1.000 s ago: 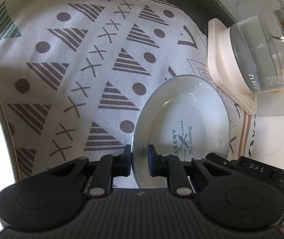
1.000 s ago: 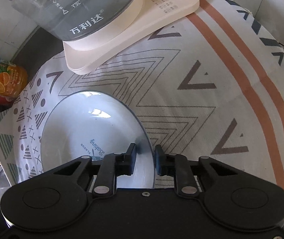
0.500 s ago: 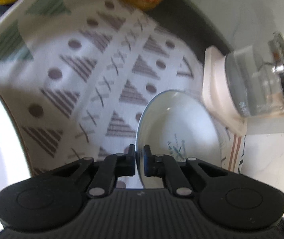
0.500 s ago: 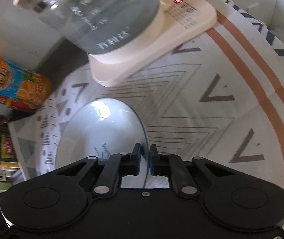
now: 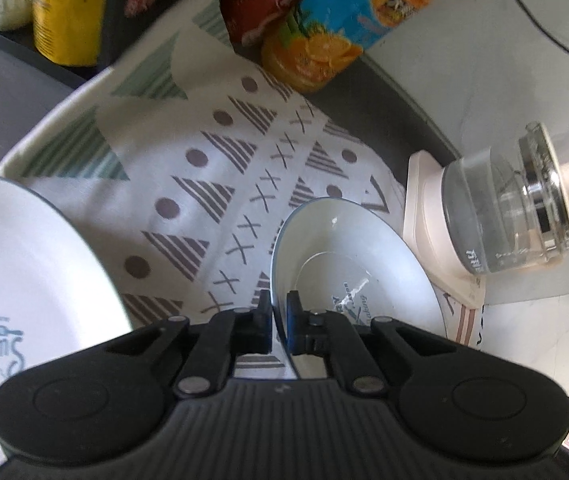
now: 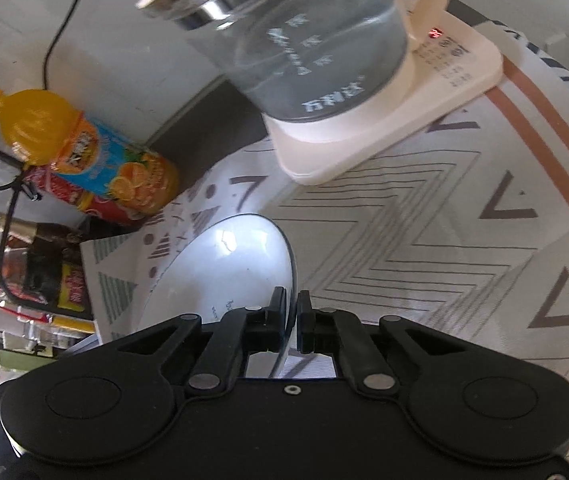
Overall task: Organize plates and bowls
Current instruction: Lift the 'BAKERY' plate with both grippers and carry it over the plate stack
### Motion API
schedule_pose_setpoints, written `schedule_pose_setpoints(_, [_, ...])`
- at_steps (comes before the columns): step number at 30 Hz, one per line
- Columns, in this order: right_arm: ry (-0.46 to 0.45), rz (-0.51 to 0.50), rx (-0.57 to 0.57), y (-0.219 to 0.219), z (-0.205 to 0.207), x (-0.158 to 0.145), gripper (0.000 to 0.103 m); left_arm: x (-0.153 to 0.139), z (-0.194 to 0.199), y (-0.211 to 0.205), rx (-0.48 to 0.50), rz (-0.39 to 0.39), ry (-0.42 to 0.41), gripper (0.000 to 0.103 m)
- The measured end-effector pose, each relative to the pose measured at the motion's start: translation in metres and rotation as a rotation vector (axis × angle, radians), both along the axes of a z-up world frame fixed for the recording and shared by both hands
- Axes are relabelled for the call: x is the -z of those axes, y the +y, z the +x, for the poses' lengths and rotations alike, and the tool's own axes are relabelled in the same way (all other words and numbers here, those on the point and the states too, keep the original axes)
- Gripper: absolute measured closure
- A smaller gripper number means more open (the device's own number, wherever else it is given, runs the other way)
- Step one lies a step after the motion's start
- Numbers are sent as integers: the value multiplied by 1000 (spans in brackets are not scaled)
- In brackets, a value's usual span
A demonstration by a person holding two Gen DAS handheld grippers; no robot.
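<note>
We grip the small white plate (image 5: 356, 276) at two opposite rims: the left gripper (image 5: 279, 312) and the right gripper (image 6: 292, 312) are both closed tight on its thin edge. The plate sits just in front of the glass kettle (image 5: 504, 220), above the patterned cloth (image 5: 212, 184). Its print is partly readable, ending "aking". Left of it, a larger plate (image 5: 24, 264) reads "Sweet". Behind stands an orange juice bottle (image 6: 84, 156).

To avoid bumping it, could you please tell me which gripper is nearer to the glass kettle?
Right. The right gripper clamps the small plate with the glass kettle just ahead; the left gripper holds its opposite rim, farther from the kettle.
</note>
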State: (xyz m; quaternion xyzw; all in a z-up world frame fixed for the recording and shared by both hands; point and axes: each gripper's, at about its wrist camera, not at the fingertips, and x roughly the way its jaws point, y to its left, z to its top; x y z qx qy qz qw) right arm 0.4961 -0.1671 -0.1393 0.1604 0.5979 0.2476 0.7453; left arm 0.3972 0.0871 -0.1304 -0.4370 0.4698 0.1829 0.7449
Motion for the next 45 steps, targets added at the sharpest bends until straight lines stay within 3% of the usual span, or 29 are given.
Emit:
schedule_pose_setpoints(27, [-68,90,-261,74,-59,-41,97,-34,-118,39,-245,75,-28,99])
schedule_pose_setpoints(45, [-55,85,-378,111,-102,-38,97,-27,-182,55,-346,66,8,98])
